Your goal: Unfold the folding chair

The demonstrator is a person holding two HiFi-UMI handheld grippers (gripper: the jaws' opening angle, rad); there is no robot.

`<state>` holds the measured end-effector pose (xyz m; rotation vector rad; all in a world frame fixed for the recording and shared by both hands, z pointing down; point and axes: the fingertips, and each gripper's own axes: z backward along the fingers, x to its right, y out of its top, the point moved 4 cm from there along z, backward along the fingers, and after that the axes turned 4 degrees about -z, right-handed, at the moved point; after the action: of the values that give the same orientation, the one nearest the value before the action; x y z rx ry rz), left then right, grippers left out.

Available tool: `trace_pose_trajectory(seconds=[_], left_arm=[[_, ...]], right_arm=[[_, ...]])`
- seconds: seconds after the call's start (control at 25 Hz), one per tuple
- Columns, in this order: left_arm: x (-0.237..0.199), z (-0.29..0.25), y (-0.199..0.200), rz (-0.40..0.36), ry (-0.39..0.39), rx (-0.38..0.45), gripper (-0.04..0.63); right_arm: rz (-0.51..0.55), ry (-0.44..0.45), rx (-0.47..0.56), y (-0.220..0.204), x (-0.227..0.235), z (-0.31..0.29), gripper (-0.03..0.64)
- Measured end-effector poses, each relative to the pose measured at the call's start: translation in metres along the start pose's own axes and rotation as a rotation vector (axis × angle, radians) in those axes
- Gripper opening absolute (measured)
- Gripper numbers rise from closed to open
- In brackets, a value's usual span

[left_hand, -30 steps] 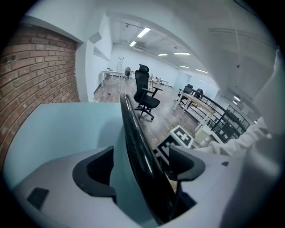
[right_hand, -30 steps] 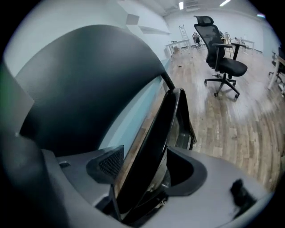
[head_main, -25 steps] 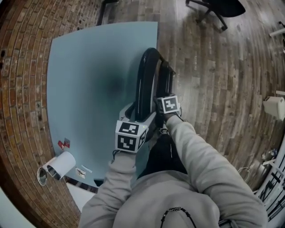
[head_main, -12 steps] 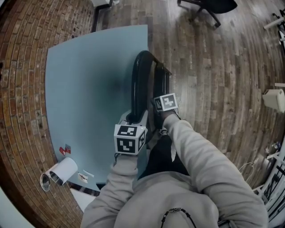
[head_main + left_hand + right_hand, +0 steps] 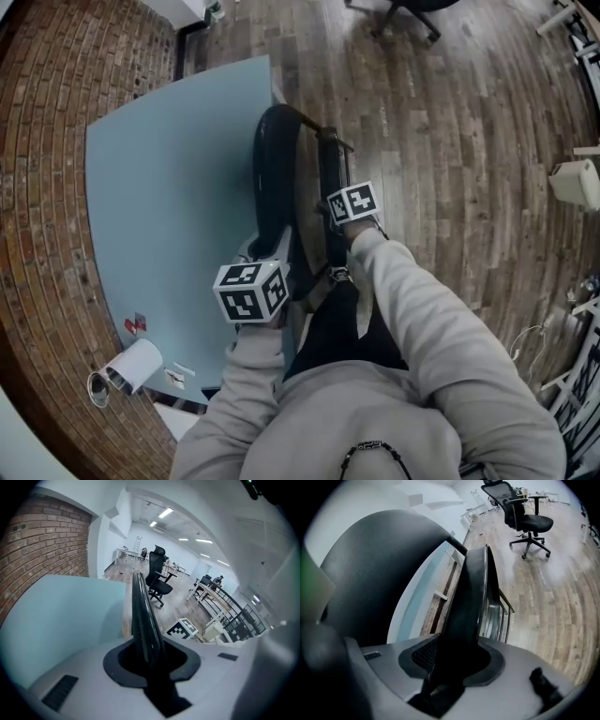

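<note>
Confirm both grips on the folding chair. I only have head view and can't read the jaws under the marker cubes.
Observer: Left gripper jaws have just been closing. They now pinch the thin glossy edge of the backrest.
Operator: Right one?
Observer: Right gripper jaws have just been closing too. They sit on the edge of the black seat panel, with the backrest bulging at its left.
Operator: Anyone around?
Observer: Left gripper view shows a person only far back, at the desks across the room.
</note>
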<state>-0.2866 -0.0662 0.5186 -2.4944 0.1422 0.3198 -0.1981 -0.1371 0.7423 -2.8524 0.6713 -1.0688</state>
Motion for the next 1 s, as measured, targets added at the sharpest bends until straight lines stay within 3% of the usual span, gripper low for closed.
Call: trace_pose_trajectory(seconds=[0.24,0.44,0.84,1.0], left_arm=[[0.027,-0.026,-0.016,-0.002,0.007,-0.015,0.086],[0.039,-0.034,-0.012,0.060,-0.012,-0.026,0.071],[0.106,-0.079,-0.025,0.012,-0.061,-0.070,0.069],[0.111,-0.098,-0.032,0.019,-0.081,-0.100,0.071]], right_arm=[[-0.030,0.118,-0.005,-0.021,0.078,0.030,0.153],[-0.104,0.227,-0.021,-0.036,0.154,0.080,0.158],[-0.156,0.518,0.036,-0.085,0.298,0.123,0.158],[-0.175,0.609,0.050,-0.101,0.357,0.124,0.158]])
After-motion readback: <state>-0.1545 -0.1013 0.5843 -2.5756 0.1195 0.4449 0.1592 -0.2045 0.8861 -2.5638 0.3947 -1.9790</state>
